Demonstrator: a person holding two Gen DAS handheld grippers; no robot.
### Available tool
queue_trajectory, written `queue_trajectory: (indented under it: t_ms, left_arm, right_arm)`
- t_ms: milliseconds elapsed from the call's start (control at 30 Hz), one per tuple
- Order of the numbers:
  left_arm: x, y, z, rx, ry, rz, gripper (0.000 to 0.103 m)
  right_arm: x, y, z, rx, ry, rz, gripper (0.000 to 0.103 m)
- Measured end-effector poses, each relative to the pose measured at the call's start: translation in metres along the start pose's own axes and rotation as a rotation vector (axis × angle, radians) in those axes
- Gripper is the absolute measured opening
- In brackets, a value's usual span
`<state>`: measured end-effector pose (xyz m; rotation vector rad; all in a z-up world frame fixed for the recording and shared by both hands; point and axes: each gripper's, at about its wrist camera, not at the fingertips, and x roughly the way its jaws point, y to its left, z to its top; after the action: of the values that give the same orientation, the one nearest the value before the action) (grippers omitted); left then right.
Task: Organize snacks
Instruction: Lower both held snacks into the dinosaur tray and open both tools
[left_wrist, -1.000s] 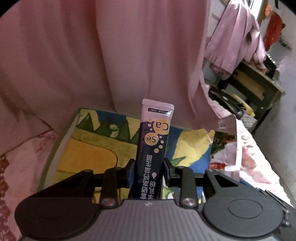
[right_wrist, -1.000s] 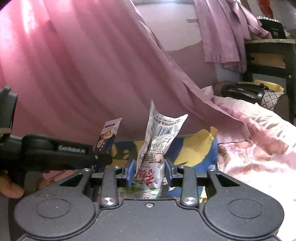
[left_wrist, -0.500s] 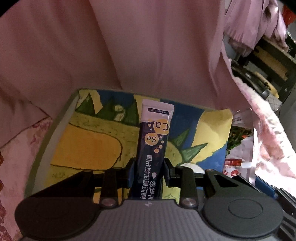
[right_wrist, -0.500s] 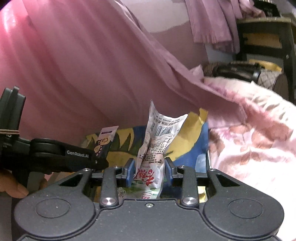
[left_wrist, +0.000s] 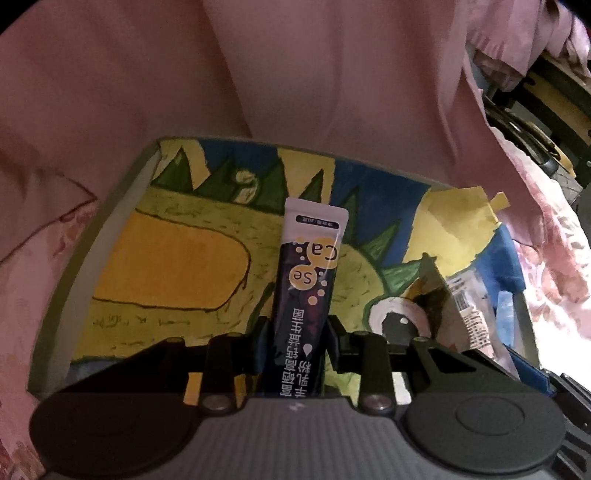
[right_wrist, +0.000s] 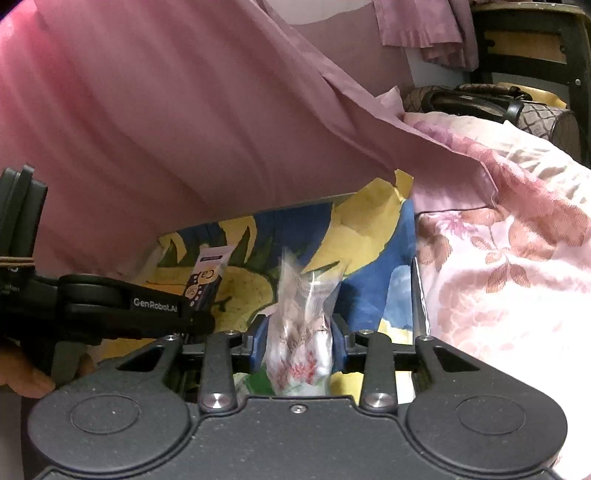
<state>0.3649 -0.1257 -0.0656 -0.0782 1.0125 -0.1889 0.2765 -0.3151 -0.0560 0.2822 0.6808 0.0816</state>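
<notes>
The left claw (left_wrist: 295, 332) is closed on a dark sachet (left_wrist: 308, 291), which is clamped between the two pads and stands upright, its white sealed end uppermost. The sachet is held over a painted tray (left_wrist: 110, 229) whose floor carries a yellow, green and blue picture. The right claw (right_wrist: 299, 341) is closed on a crumpled snack packet (right_wrist: 301, 332), which is gripped between the blue pads with its top projecting upward; the packet is blurred and its print cannot be read. It is held over the right part of the same tray. In the right wrist view the left claw is seen at the left with the sachet, and part of a hand (right_wrist: 22, 373) is visible below it. The tray lies on a floral bedcover (right_wrist: 498, 277), and a pink curtain (right_wrist: 184, 110) hangs behind it.
</notes>
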Motion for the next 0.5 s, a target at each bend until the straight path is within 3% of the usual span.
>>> queue_trajectory:
  t_ms: [267,333,400,500]
  left_arm:
    - [-0.001,0.003,-0.002,-0.007,-0.003,-0.009,0.040]
    - [-0.005,0.004,-0.002,-0.019,-0.010,-0.017,0.049]
    - [-0.009,0.005,-0.002,-0.030,-0.023,-0.018,0.066]
    - [-0.020,0.008,-0.002,-0.037,-0.057,-0.021,0.076]
  right_arm:
    - [0.001,0.001,-0.001,-0.004,0.006,-0.010,0.044]
    - [0.000,0.000,-0.001,0.002,0.008,-0.012,0.049]
    - [-0.001,-0.001,0.000,0.006,0.010,-0.023,0.054]
    - [-0.006,-0.003,0.002,0.014,0.003,-0.026,0.059]
